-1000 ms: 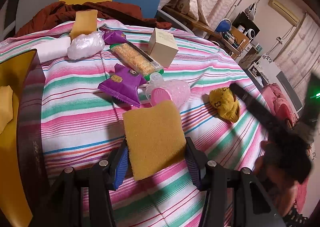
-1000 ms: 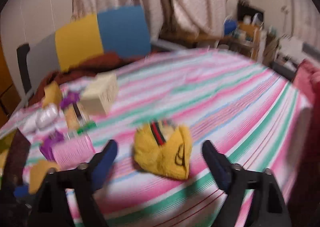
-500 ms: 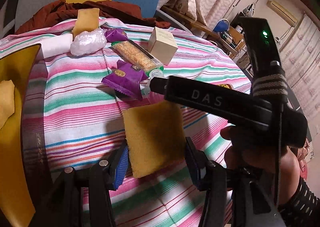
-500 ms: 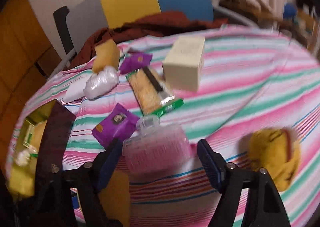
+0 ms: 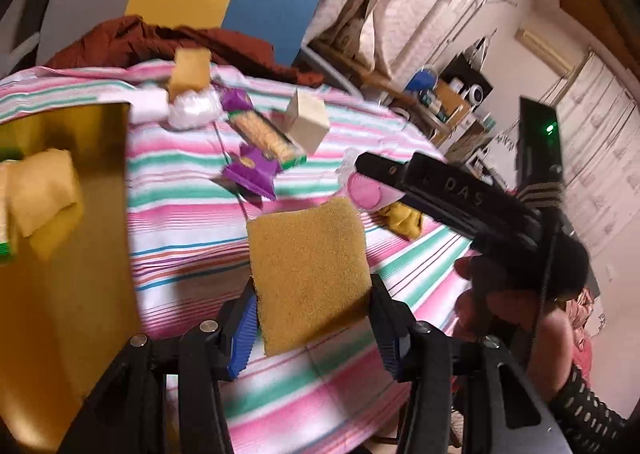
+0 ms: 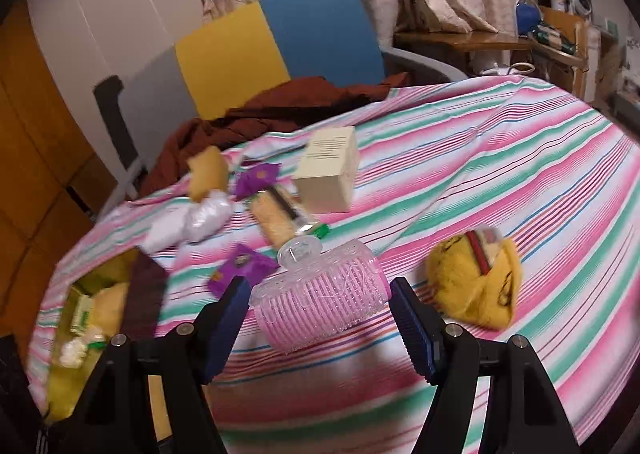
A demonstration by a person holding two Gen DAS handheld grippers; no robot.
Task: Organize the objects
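Sponge lifted, jar bracketed

Left gripper pinches yellow sponge; right gripper, jaws just closing, straddles pink jar; contact unclear.

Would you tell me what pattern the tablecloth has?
The tablecloth has pink, green and white stripes, clearest in the right wrist view.

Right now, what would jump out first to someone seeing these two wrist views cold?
The yellow sponge clamped in the left gripper fills the middle of the left wrist view, lifted over the striped tablecloth. In the right wrist view the pink ribbed jar lies on its side between the right gripper fingers, which have just been closing; a firm grip is not clear. A yellow plush toy sits just right of it.
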